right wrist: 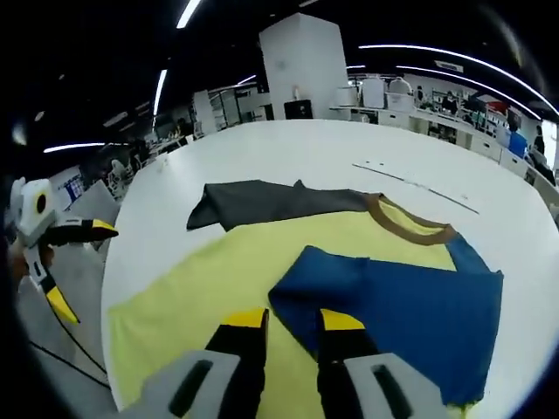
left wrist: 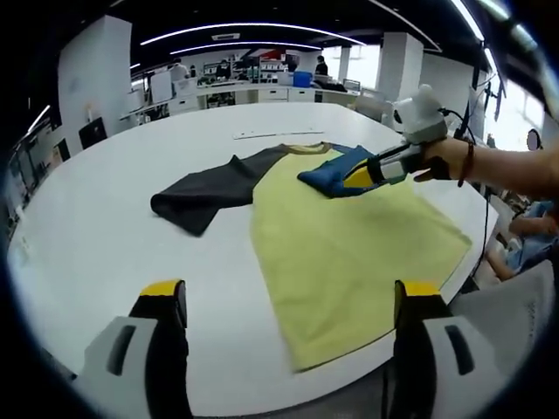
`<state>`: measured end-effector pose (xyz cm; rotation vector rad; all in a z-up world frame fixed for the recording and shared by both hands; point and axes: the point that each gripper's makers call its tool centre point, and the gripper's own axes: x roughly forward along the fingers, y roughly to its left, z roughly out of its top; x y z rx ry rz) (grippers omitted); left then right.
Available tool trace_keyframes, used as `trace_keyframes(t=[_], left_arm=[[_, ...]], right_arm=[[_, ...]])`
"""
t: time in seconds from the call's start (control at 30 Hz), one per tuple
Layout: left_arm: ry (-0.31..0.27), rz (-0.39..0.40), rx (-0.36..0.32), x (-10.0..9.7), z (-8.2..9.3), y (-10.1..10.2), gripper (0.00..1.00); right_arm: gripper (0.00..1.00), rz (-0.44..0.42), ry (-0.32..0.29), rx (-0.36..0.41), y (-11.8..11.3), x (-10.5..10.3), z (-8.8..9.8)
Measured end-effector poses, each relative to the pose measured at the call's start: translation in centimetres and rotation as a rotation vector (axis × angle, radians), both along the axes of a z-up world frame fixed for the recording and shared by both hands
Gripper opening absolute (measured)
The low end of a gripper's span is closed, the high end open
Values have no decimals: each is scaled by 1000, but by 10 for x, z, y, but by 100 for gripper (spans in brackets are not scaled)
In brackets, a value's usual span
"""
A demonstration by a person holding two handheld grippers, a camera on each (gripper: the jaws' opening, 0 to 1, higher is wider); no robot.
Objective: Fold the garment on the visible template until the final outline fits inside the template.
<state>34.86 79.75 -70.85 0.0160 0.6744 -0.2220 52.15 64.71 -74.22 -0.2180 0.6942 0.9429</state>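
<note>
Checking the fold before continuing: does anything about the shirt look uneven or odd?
Yes. The blue sleeve is folded onto the yellow body near the right claw, while the dark grey sleeve lies spread out on the white table, lopsided.

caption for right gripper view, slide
Right gripper pinching the blue sleeve folded over the yellow shirt on a white table.

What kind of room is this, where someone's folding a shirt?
Most likely an open-plan office or lab: a big white table holds the yellow, grey and blue shirt, with desks and shelving behind and strip lights on a dark ceiling.
</note>
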Motion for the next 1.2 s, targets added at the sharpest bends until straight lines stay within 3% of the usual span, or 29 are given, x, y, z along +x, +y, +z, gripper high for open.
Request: trace_keyframes(t=[0.17, 0.37, 0.57, 0.9, 1.0, 1.2], left_arm=[[2, -8, 0, 0, 0, -1, 96], [2, -6, 0, 1, 0, 1, 95], [-5, 0, 10, 0, 3, 5, 95], [-2, 15, 4, -2, 0, 5, 94], [-1, 21, 2, -2, 0, 7, 94], [-10, 33, -5, -3, 1, 9, 94]], right_arm=[[19, 11, -31, -22, -10, 13, -3], [19, 83, -75, -20, 0, 22, -9], [20, 120, -72, 15, 9, 26, -11], [18, 264, -63, 142, 59, -6, 24], [18, 330, -52, 143, 76, -21, 25], [19, 377, -17, 119, 92, -37, 13]])
